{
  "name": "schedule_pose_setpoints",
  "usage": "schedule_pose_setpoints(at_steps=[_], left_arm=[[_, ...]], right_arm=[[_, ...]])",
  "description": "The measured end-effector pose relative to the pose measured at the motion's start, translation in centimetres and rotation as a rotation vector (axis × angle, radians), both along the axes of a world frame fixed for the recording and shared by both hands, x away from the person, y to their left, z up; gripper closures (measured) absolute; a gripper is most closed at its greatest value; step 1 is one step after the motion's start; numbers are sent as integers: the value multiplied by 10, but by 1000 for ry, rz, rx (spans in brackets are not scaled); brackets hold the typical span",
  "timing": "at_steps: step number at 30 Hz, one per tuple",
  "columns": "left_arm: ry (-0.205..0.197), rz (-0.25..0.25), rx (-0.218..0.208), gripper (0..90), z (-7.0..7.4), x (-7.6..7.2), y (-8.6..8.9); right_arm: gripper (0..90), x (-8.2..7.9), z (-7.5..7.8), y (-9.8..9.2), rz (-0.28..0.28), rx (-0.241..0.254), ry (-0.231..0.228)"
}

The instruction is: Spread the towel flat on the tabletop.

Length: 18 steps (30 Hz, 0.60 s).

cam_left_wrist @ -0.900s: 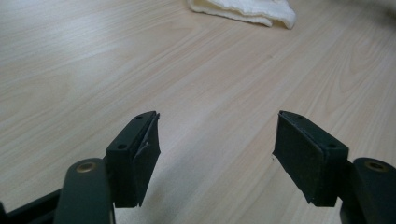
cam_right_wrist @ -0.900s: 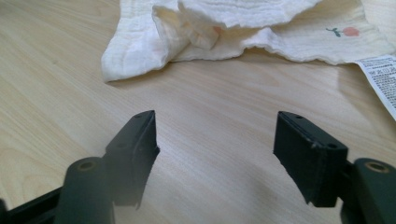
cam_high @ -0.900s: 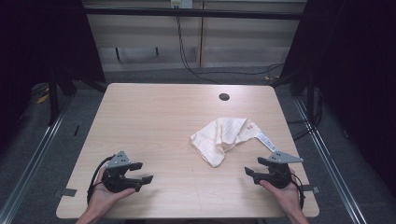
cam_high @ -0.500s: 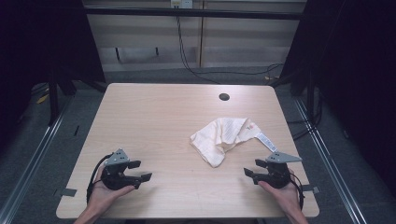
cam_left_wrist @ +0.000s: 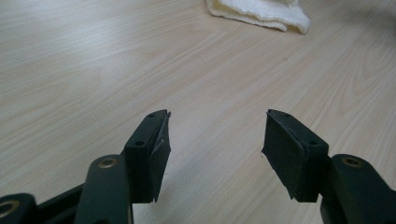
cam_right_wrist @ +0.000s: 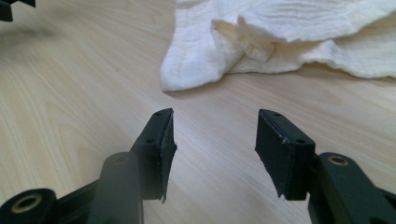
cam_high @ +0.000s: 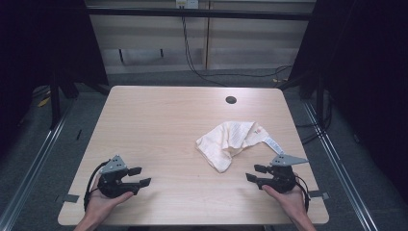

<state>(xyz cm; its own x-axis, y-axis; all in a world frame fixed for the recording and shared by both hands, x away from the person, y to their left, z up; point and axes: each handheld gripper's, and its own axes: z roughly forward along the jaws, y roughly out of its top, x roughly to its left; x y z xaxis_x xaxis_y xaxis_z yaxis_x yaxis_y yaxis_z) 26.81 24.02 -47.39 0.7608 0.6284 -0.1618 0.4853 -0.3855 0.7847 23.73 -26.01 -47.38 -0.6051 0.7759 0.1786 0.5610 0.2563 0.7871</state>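
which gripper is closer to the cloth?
The right gripper: the crumpled cream cloth lies just ahead of its open jaws. The left gripper sits across the table.

Your bench [cam_high: 183,125] sits evenly lit from above in the high view, while the surroundings on both sides fall into near black. Shadows under the crumpled cloth [cam_high: 231,142] are soft and short, with no glare on the wood. The high view is slightly soft and grainy. In your two gripper views the near jaws are fairly sharp, and the wood grain and cloth [cam_right_wrist: 289,37] blur with distance.
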Motion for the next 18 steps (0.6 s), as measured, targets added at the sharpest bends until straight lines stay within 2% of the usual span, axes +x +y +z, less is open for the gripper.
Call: schedule_pose_setpoints(at_steps=[2,4,5,7,10,12,13,14,15,16,18], left_arm=[[-2,-5,-9,405,1,-1,0],[19,-7,-54,402,1,0,1],[18,-7,-53,402,1,1,-1],[-7,-6,-12,399,1,1,-2],[16,5,-35,395,-1,2,-2],[-10,-2,0,390,0,2,-4],[-13,2,1,390,1,2,-4],[-5,-1,-27,389,1,2,-3],[7,-3,-42,389,1,3,-2],[3,4,-38,389,1,4,-2],[2,7,-37,389,0,5,-2]], right_arm=[[474,1,3,2,16,-12,-3],[474,5,5,1,12,19,2],[474,8,7,1,14,27,2],[473,14,12,1,19,30,-7],[473,23,17,1,35,39,-1],[474,29,23,2,52,40,-4],[472,30,26,2,49,60,-20],[470,30,28,3,56,84,-18],[465,30,31,4,61,82,-26],[459,31,33,5,59,55,-40],[455,36,37,4,70,65,-43]])
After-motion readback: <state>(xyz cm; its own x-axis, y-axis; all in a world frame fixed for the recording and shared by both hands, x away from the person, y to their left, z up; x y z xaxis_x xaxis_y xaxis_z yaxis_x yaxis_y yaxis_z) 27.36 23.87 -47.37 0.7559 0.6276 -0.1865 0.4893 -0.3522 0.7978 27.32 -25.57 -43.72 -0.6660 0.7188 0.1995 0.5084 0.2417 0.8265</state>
